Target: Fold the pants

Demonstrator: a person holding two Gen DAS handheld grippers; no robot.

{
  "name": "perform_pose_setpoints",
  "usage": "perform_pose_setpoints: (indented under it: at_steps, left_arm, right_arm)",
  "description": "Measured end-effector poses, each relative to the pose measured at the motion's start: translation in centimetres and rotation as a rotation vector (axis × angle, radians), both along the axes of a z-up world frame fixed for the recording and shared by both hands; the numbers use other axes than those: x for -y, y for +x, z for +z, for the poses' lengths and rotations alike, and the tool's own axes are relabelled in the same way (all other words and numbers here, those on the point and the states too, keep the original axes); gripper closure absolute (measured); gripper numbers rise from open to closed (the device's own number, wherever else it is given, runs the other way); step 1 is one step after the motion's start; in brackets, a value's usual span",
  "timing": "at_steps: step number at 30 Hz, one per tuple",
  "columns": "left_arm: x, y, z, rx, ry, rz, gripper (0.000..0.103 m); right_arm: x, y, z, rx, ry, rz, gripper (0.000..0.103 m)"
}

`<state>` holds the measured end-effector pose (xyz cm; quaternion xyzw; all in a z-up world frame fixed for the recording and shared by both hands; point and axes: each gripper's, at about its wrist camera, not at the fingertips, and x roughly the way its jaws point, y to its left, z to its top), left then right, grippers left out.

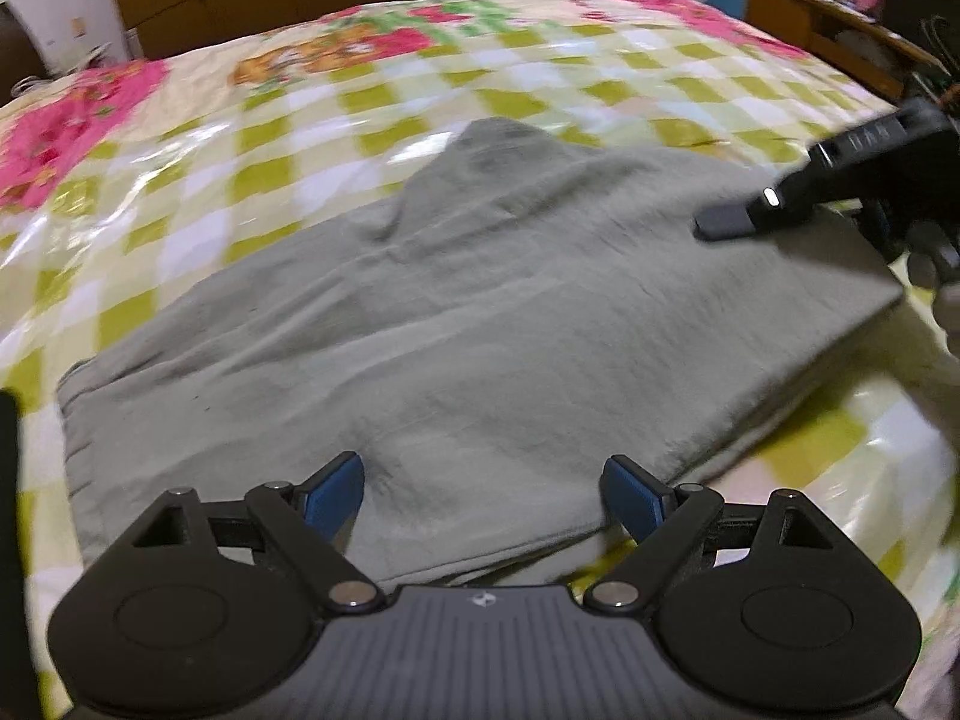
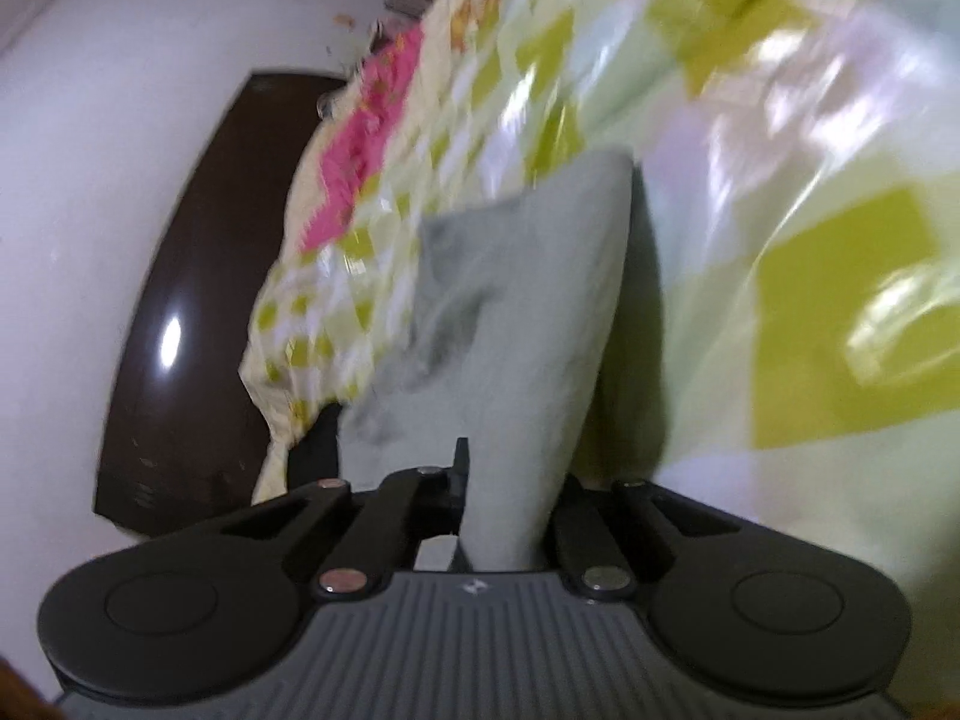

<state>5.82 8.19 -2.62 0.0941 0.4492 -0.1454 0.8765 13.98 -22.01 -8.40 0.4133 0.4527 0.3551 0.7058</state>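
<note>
A: Pants (image 1: 480, 312), grey-green, lay flat on the checked bed (image 1: 300, 120), their length running across in front of us.

B: We had our right tongs (image 2: 504, 516) clamped on the cloth at its right end. Our left tongs (image 1: 483, 498) stood apart, empty, over the near edge.
</note>
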Motion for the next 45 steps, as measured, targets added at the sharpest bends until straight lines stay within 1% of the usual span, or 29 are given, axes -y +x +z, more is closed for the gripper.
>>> perform_pose_setpoints:
  at_steps: [2, 4, 6, 10, 12, 14, 15, 18, 20, 22, 25, 30, 32, 34, 35, 37, 38, 41, 44, 45]
  left_arm:
    - [2.2, 0.1, -0.1, -0.003, -0.002, -0.05, 0.005]
    - [4.4, 0.0, 0.1, 0.006, 0.003, -0.111, 0.005]
    - [6.1, -0.1, 0.4, 0.011, 0.0, -0.153, 0.005]
    - [8.0, -0.2, 1.9, 0.039, -0.029, -0.189, 0.005]
    - [8.4, -0.1, 2.6, 0.063, -0.042, -0.182, 0.005]
    - [8.9, 0.2, 3.3, 0.106, -0.048, -0.159, 0.005]
    - [9.1, 0.4, 3.4, 0.129, -0.036, -0.137, 0.005]
    - [10.3, 1.5, 3.1, 0.219, 0.05, -0.076, 0.005]
    - [10.6, 2.6, 2.5, 0.248, 0.067, -0.042, 0.005]
    - [10.6, 3.8, 1.5, 0.235, 0.081, -0.013, 0.005]
    - [10.7, 4.3, -0.5, 0.194, 0.147, 0.002, 0.005]
    - [9.6, 2.3, -0.1, 0.208, 0.124, 0.015, 0.005]
    - [9.1, 1.7, -0.1, 0.188, 0.107, 0.011, 0.005]
    - [8.7, 1.2, -0.4, 0.153, 0.081, -0.007, 0.005]
    - [8.6, 0.9, -0.5, 0.149, 0.075, -0.015, 0.005]
    - [8.6, 0.0, -0.5, 0.149, 0.07, -0.033, 0.005]
    - [8.5, -0.3, -0.6, 0.151, 0.068, -0.04, 0.005]
    - [8.1, -0.7, -0.8, 0.154, 0.057, -0.038, 0.004]
    - [7.4, -0.8, -0.5, 0.161, 0.047, -0.013, 0.004]
    - [7.1, -0.9, -0.4, 0.168, 0.046, -0.002, 0.004]
  right_arm:
    - [2.3, -0.4, 0.5, 0.01, 0.013, -0.047, 0.098]
    - [4.6, -1.1, 0.8, 0.011, 0.011, -0.097, 0.098]
    - [6.6, -1.8, 0.9, 0.008, 0.003, -0.137, 0.098]
    - [9.5, -3.2, 1.2, 0.018, -0.013, -0.188, 0.098]
    - [10.7, -3.9, 1.0, 0.013, -0.02, -0.221, 0.098]
    - [11.7, -4.6, 0.6, -0.002, -0.028, -0.253, 0.098]
    - [11.8, -4.8, 0.5, -0.006, -0.038, -0.264, 0.098]
    - [11.8, -5.2, 0.1, -0.022, -0.024, -0.274, 0.098]
    - [11.5, -5.2, 0.5, -0.007, -0.021, -0.272, 0.098]
    - [11.2, -5.2, 1.0, 0.007, -0.015, -0.269, 0.098]
    - [11.2, -5.4, 1.3, 0.018, -0.024, -0.268, 0.097]
    - [10.6, -5.2, 1.9, 0.027, -0.061, -0.265, 0.097]
    - [10.7, -4.9, 1.8, 0.016, -0.059, -0.278, 0.094]
    - [10.8, -4.6, 1.5, -0.005, -0.06, -0.29, 0.094]
    - [10.8, -4.4, 1.4, -0.012, -0.056, -0.289, 0.093]
    - [10.7, -3.9, 1.1, -0.032, -0.06, -0.303, 0.089]
    - [10.6, -3.5, 1.0, -0.04, -0.066, -0.311, 0.085]
    - [10.4, -2.3, 0.7, -0.056, -0.065, -0.336, 0.078]
    - [9.7, -1.6, 1.1, -0.067, -0.074, -0.364, 0.079]
    - [9.3, -1.6, 1.7, -0.055, -0.088, -0.36, 0.081]
